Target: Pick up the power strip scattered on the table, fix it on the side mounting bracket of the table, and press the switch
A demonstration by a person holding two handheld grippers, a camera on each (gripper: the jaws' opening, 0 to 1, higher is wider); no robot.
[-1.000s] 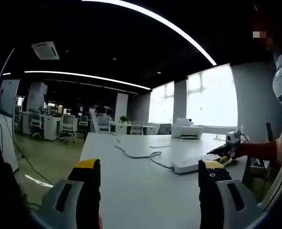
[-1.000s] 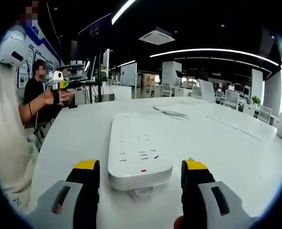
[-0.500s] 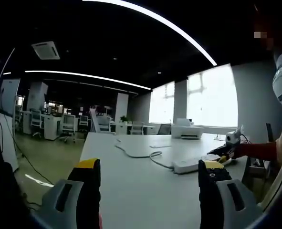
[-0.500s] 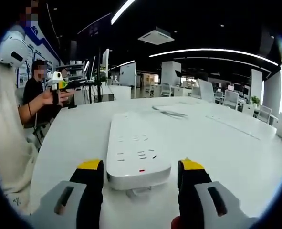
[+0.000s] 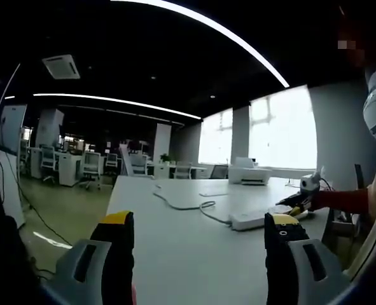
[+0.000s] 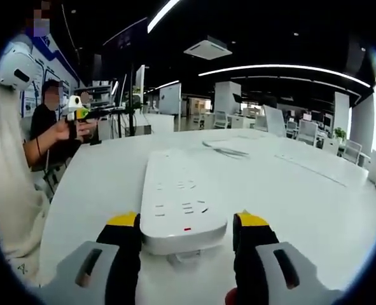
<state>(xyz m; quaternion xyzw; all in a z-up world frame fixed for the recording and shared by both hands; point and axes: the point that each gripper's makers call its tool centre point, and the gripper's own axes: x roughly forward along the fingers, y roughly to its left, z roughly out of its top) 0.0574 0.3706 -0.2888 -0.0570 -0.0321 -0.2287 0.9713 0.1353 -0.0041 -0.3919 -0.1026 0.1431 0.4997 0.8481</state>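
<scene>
In the right gripper view we see the white power strip (image 6: 180, 204) lying flat on the white table (image 6: 315, 203), its long axis running away from the camera toward the far table edge. Its socket face is up, and the end with the small red mark points back at the right gripper (image 6: 186, 230). That near end sits between the two yellow-tipped jaws, which flank the strip closely; we cannot tell whether they touch its sides. Compared with one second ago, the jaws stand nearer together and closer to the strip's sides. Beyond the far end of the strip a thin cable (image 6: 226, 150) lies on the table. In the left gripper view the left gripper (image 5: 200, 230) has its jaws spread wide with nothing between them, unchanged from the earlier frames. There the power strip (image 5: 254, 219) appears just left of the right-hand jaw tip, long axis across the view, with its cable (image 5: 208, 211) looping away from its left end.
</scene>
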